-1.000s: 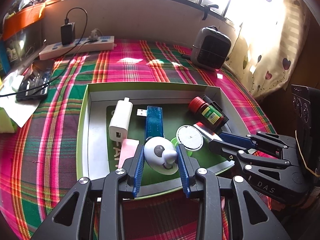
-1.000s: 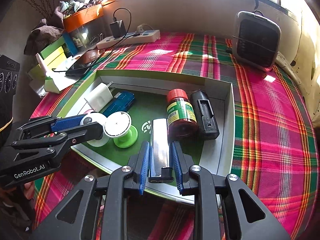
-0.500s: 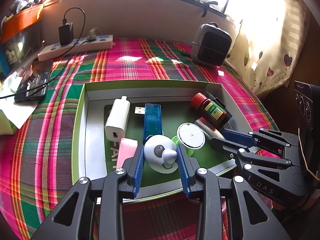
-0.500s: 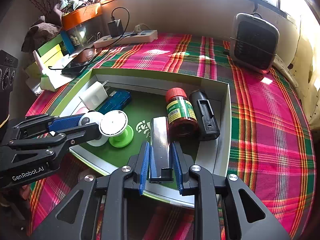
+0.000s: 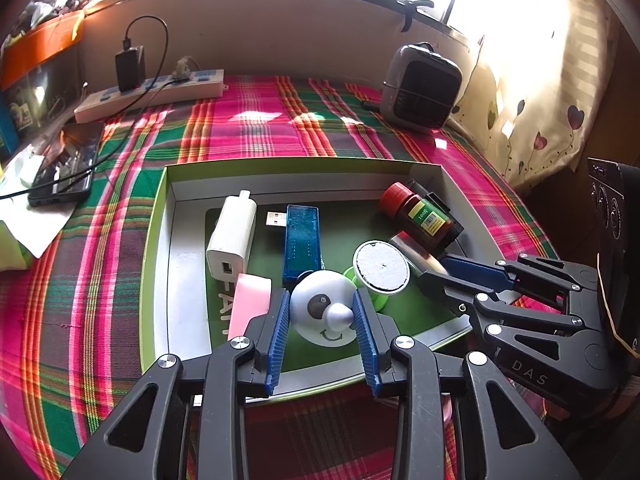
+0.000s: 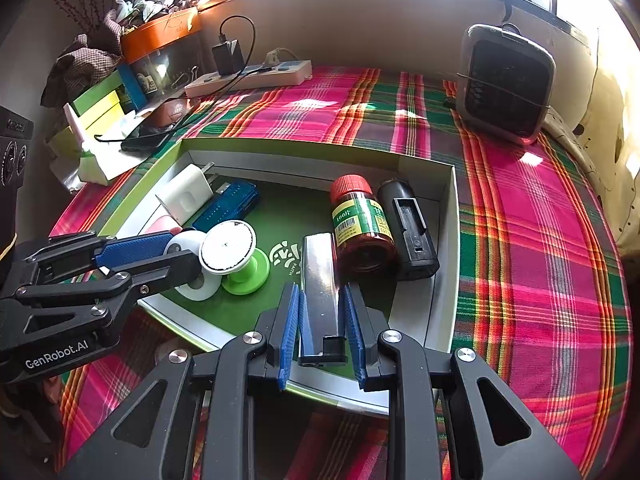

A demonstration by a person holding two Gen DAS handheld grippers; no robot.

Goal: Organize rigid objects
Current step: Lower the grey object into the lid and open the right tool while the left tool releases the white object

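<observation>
My left gripper (image 5: 320, 294) is shut on a white round toy with a panda face (image 5: 324, 312), held low over the near edge of the green-rimmed tray (image 5: 158, 240). My right gripper (image 6: 321, 286) is shut on a silver bar (image 6: 320, 264), also over the tray's near side. Inside the tray lie a white charger (image 5: 234, 236), a blue USB stick (image 5: 302, 240), a pink block (image 5: 250, 304), a green spool with a white top (image 5: 382, 266), a red-capped bottle (image 6: 360, 220) and a black battery holder (image 6: 412, 232). The two grippers sit side by side, with the spool between them.
The tray rests on a pink and green plaid cloth (image 5: 260, 132). Behind it are a white power strip with a plugged adapter (image 5: 160, 90), a phone on a cable (image 5: 64, 164) and a grey heater (image 5: 420, 88). Boxes and clutter (image 6: 104, 100) stand at the far left.
Both grippers keep the same hold. The views drift only slightly, and the tray slides a little to the left in the left wrist view.
</observation>
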